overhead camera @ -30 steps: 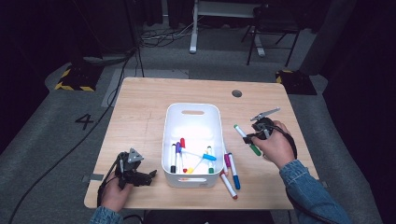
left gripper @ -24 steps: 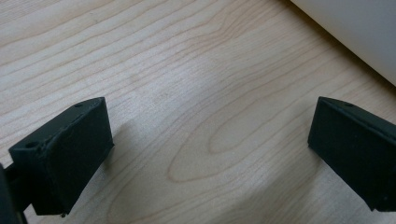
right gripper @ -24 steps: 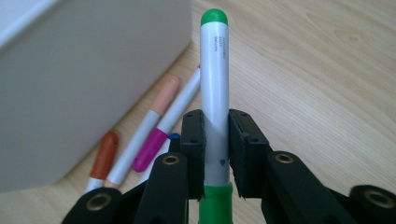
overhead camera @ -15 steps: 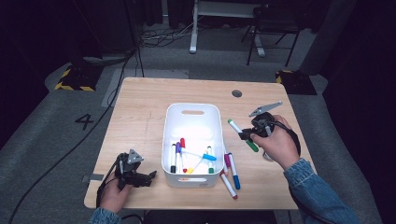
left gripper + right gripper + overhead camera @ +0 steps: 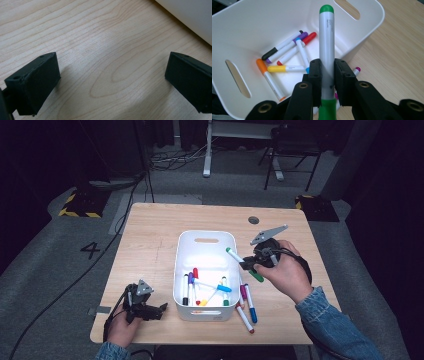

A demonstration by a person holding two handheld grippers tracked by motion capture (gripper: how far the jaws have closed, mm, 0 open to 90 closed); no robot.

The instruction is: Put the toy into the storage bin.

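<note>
A white bin (image 5: 205, 240) stands mid-table and holds several markers (image 5: 200, 287). My right gripper (image 5: 251, 264) is shut on a green-capped white marker (image 5: 235, 256), held above the bin's right rim with its tip over the bin. In the right gripper view the green marker (image 5: 326, 47) stands upright between the pads (image 5: 315, 75), over the bin (image 5: 249, 32). At the table's front left, my left gripper (image 5: 159, 311) rests low with its jaws wide apart. The left gripper view has bare wood between the fingers (image 5: 35, 80) and the bin's wall (image 5: 190, 17) at top right.
Three loose markers (image 5: 247, 302) lie on the wooden table (image 5: 150, 235) just right of the bin, near the front edge. A round grommet (image 5: 253, 220) sits at the back right. Chairs, cables and a desk frame stand on the floor beyond.
My right gripper has risen and moved left with the green marker, from the table beside the bin to above its right rim. The left gripper has stayed put.
</note>
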